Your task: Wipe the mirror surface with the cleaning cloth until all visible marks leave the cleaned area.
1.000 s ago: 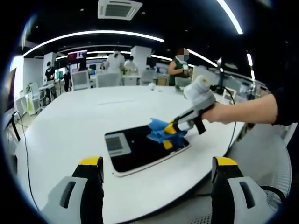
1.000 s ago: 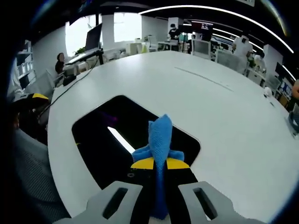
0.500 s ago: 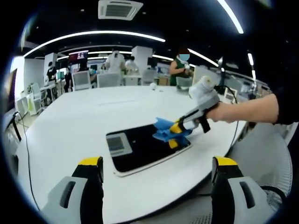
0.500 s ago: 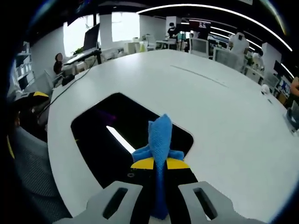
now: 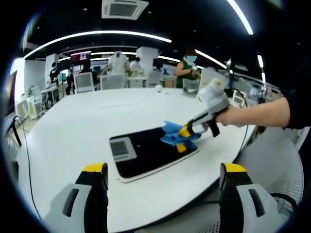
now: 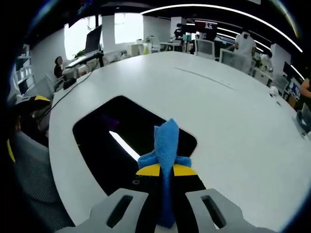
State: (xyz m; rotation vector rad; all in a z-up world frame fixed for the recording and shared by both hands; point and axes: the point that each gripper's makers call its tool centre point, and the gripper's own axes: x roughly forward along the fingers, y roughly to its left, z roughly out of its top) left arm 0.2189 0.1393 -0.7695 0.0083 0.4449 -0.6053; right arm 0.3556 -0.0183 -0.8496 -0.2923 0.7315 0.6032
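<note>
The mirror (image 5: pixel 146 153) lies flat on the white table (image 5: pixel 73 131); the right gripper (image 6: pixel 166 170) pinches the blue cloth (image 6: pixel 166 141) at its far corner; the left gripper (image 5: pixel 163 194) hangs wide open, holding nothing; no marks are discernible, so progress is unclear.

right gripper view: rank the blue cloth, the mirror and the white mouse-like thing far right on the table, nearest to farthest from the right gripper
1. blue cloth, clamped in the right gripper.
2. mirror, lying flat under and left of the cloth.
3. small white object, far right across the table.
</note>
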